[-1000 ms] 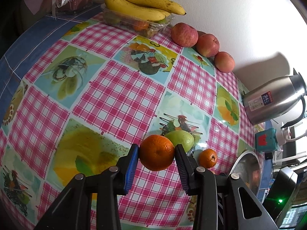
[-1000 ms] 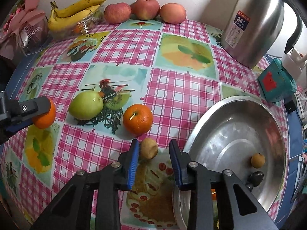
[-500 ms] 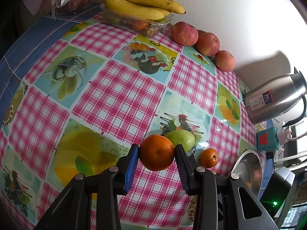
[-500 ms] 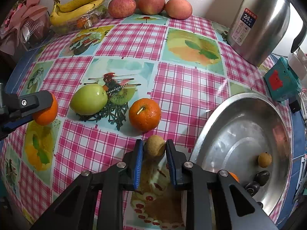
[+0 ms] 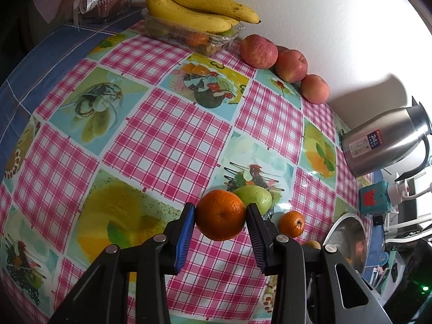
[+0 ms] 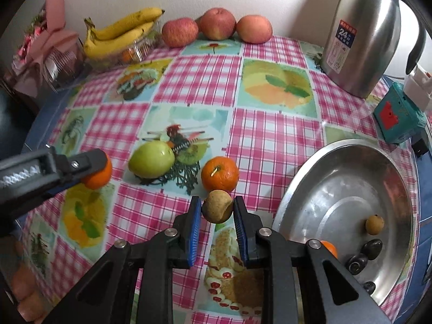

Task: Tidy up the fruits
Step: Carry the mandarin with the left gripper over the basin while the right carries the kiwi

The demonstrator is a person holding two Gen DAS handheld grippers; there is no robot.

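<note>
Over the checked surface [image 6: 270,140], the right gripper [image 6: 217,212] squeezes a small brown fruit [image 6: 217,206] and the left gripper [image 5: 220,218] squeezes an orange [image 5: 220,215]. Some small fruits already sit in the metal bowl [image 6: 337,197]. A green fruit [image 6: 151,159] and another orange [image 6: 220,173] still wait outside.

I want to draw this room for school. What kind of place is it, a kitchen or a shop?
Most likely a home kitchen or dining table, not a shop. A plastic fruit-print tablecloth covers the table, a steel thermos jug stands by the wall, and bananas and apples lie loose.
</note>
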